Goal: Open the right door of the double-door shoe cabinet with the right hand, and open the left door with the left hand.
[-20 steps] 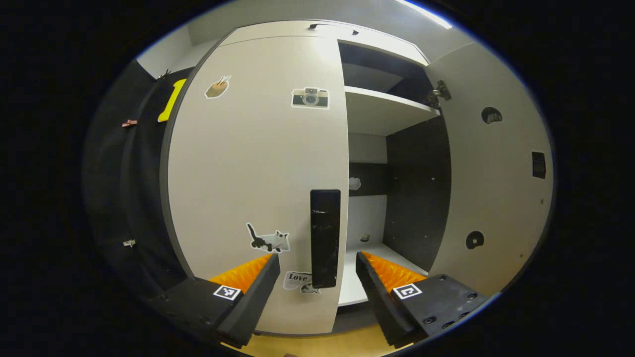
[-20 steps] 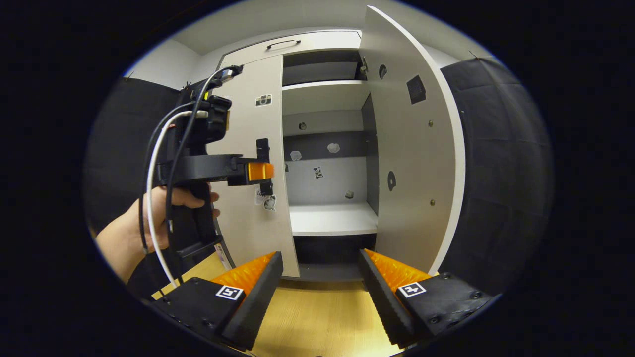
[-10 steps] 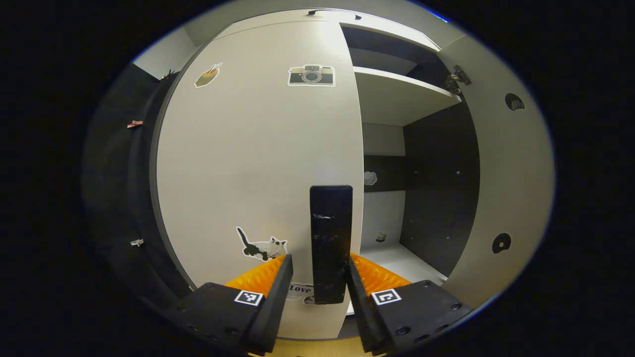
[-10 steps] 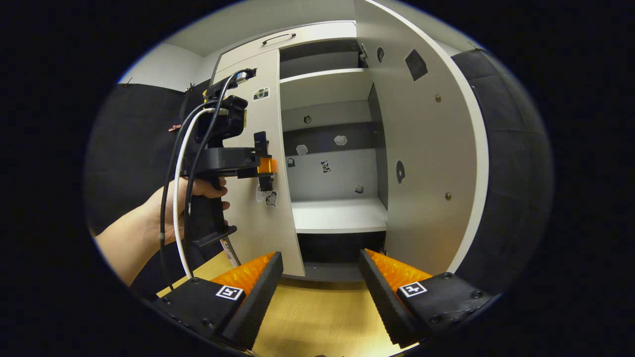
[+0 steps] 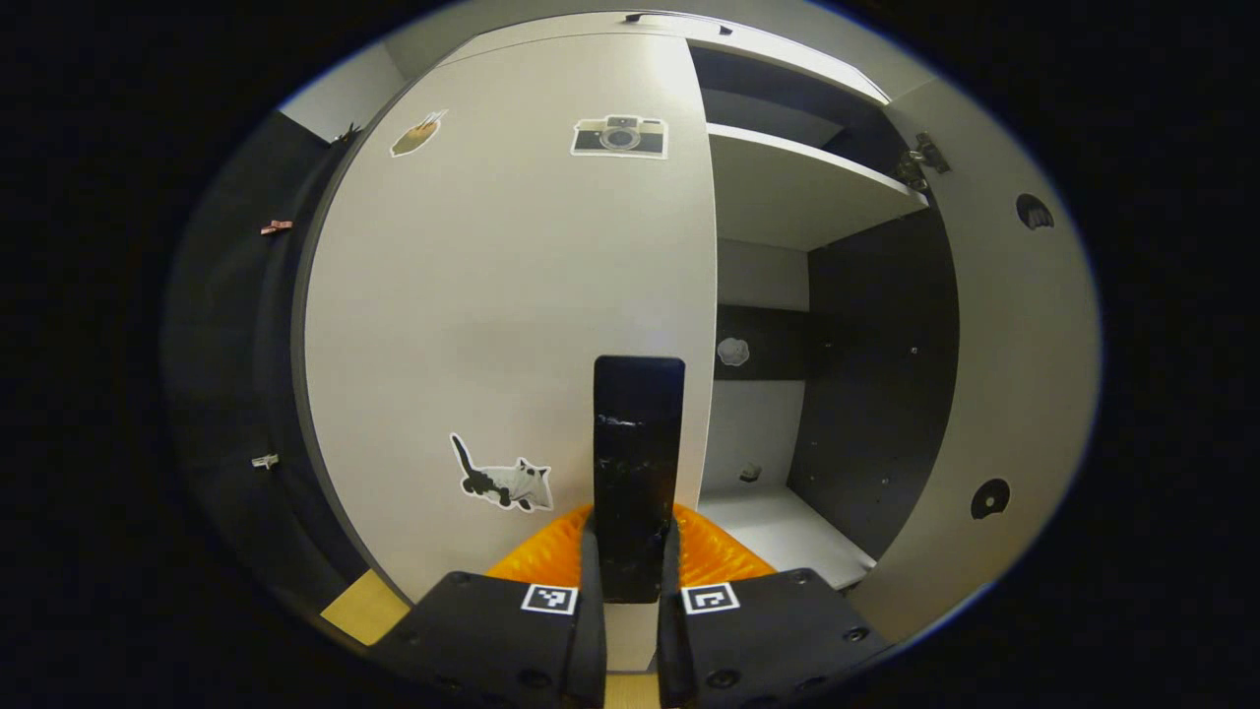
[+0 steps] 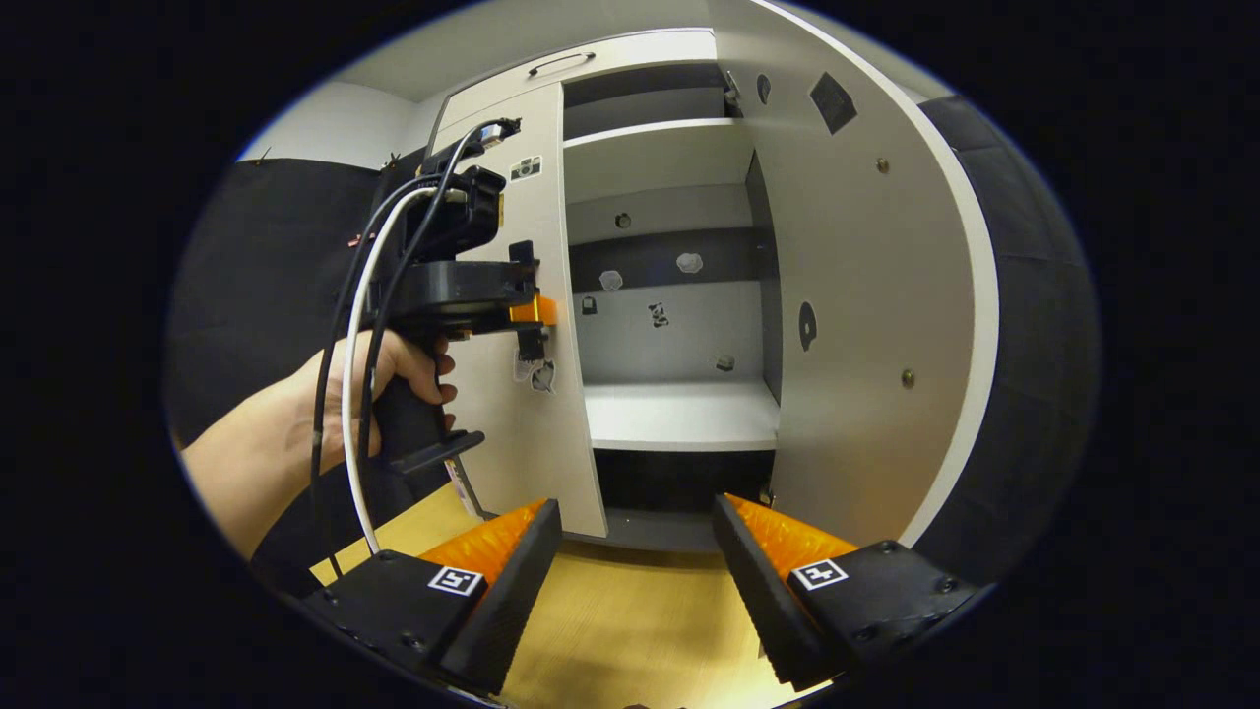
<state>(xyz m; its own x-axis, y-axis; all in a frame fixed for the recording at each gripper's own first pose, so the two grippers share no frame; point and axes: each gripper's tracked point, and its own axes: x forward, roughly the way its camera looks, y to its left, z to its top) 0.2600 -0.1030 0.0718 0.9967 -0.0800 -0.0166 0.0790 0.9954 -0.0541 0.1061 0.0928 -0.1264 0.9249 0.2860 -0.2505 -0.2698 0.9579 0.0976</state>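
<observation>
your left gripper (image 5: 627,581) has its fingers (image 5: 587,571) closed on the lower end of the black handle (image 5: 638,463) at the free edge of the left door (image 5: 492,315), which is not yet swung out. held that low, the fingers could slide off if you pull straight back instead of along the hinge arc. your right gripper (image 6: 638,581) hangs open and empty before the open right door (image 6: 866,295); a wide swing could carry the left door into it.

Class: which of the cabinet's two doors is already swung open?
The right door, swung out showing its inner face; the left door remains shut.
</observation>
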